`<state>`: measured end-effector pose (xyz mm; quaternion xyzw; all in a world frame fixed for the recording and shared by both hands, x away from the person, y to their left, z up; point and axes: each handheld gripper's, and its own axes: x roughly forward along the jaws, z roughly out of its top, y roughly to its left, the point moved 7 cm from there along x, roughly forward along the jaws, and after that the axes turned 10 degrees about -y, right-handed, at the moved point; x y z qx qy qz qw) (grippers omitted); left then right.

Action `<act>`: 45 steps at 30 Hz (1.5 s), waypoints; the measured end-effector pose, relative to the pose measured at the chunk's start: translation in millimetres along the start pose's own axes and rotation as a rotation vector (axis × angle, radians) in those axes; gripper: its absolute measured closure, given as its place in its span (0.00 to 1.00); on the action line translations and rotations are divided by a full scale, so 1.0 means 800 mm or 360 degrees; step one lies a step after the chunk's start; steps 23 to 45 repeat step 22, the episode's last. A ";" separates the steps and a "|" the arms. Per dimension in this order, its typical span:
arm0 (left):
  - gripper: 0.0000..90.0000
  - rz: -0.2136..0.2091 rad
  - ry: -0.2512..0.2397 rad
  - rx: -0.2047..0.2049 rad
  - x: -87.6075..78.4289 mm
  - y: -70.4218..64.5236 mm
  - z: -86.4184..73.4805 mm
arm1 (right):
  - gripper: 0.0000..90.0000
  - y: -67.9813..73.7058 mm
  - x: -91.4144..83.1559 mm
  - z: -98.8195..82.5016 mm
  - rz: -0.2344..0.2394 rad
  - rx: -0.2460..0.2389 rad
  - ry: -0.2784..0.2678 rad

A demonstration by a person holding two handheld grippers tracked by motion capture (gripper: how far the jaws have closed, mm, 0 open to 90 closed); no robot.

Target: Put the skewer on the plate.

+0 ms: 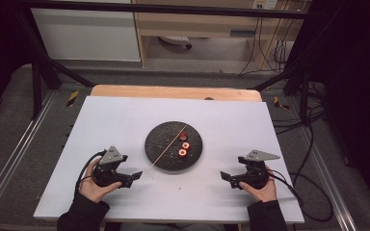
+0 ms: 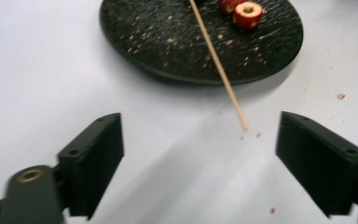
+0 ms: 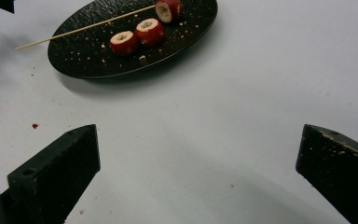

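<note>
Left tongs [image 1: 136,176] wide open, nothing between the jaws, just beside the free tip of the skewer [image 1: 169,146] at 7 o'clock of the black plate [image 1: 155,144]. Right tongs [image 1: 225,176] open and empty too, well off at 4 o'clock. Skewer lying across the plate, far end stuck in one red fruit slice [image 1: 183,136], two loose slices [image 1: 184,149] beside it.

Risks, as a judgement: nudging the overhanging tip, levering the skewer, rolling slices off onto the table [image 1: 111,120]; pinching too near the tip and tilting it.
</note>
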<state>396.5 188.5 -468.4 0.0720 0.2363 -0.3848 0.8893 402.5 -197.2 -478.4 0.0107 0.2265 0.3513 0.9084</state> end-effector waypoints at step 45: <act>0.04 0.0056 -0.0015 -0.0028 -0.021 0.021 -0.040 | 0.01 0.006 0.004 -0.014 0.0039 -0.0077 0.0078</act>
